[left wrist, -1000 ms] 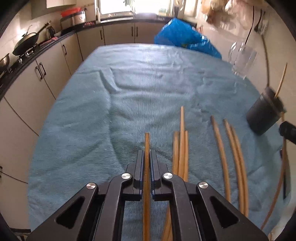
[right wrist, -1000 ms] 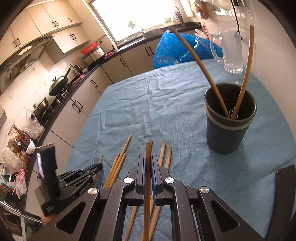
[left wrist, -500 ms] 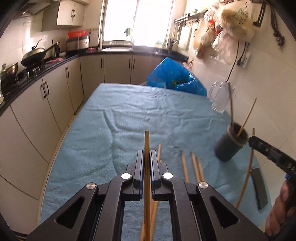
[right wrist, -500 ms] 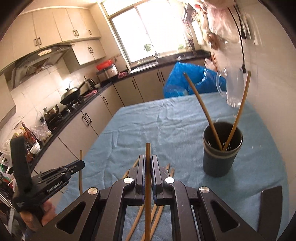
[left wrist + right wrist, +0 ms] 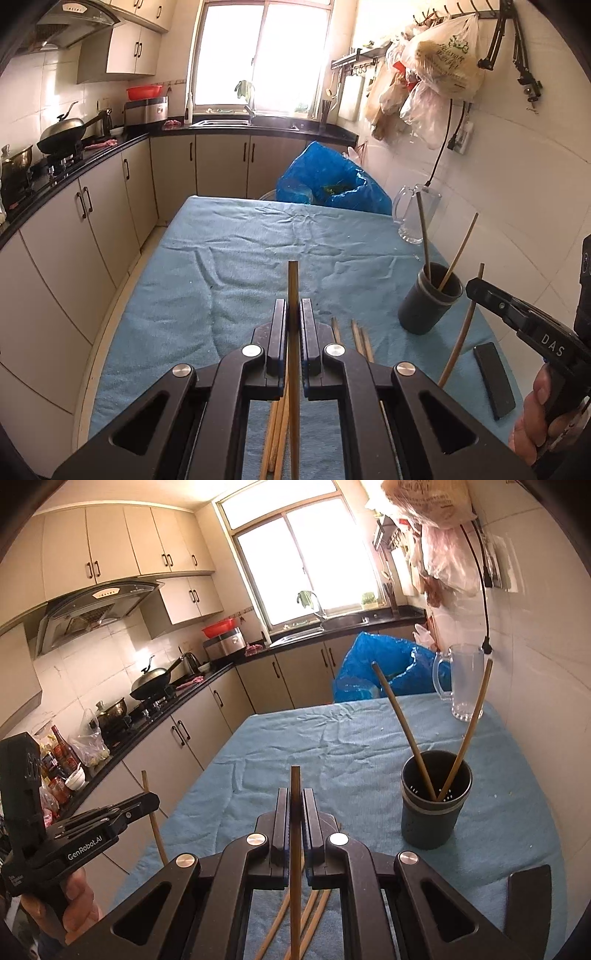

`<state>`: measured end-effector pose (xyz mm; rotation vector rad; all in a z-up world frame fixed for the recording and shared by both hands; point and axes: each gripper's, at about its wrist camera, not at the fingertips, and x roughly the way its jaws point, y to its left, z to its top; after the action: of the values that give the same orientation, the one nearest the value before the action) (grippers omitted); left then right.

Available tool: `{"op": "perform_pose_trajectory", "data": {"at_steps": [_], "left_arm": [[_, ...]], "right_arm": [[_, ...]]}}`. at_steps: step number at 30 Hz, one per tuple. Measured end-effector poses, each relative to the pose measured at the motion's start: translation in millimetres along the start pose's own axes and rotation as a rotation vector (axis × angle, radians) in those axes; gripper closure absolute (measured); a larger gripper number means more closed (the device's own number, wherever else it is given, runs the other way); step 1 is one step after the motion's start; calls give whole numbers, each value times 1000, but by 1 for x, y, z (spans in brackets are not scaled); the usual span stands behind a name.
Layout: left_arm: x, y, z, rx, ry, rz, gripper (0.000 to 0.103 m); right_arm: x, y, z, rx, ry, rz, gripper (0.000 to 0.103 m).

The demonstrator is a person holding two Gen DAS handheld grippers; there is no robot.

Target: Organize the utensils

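Note:
My left gripper (image 5: pixel 293 314) is shut on a wooden chopstick (image 5: pixel 293 280) that sticks out past its tips, held above the blue cloth. My right gripper (image 5: pixel 294 801) is shut on another chopstick (image 5: pixel 295 782), also raised. A dark utensil cup (image 5: pixel 434 805) stands to the right on the table with two chopsticks (image 5: pixel 400 720) leaning in it; the same cup (image 5: pixel 430 302) shows in the left wrist view. Several loose chopsticks (image 5: pixel 360 338) lie on the cloth below the grippers. Each gripper shows in the other's view: the right one (image 5: pixel 476 291) with its chopstick, the left one (image 5: pixel 147 801).
A blue towel (image 5: pixel 332 746) covers the table. A clear glass mug (image 5: pixel 463 679) and a blue plastic bag (image 5: pixel 328 182) stand at the far right end. A flat black bar (image 5: pixel 493 378) lies near the right edge. Kitchen cabinets (image 5: pixel 74 236) run along the left.
Both grippers have risen off the cloth with their chopsticks and tilted up, so the window and walls now show. The loose chopsticks on the cloth have dropped lower in view.

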<state>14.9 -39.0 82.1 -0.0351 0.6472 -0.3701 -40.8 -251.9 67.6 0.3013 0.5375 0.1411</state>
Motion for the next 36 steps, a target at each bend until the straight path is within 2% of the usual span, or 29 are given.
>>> {"op": "perform_pose_trajectory", "data": {"at_steps": [13, 36], "left_arm": [[-15, -9, 1, 21, -27, -10, 98], [-25, -18, 6, 40, -41, -20, 98]], "right_arm": [[-18, 7, 2, -31, -57, -18, 97], [-34, 3, 6, -30, -94, -33, 97]]}}
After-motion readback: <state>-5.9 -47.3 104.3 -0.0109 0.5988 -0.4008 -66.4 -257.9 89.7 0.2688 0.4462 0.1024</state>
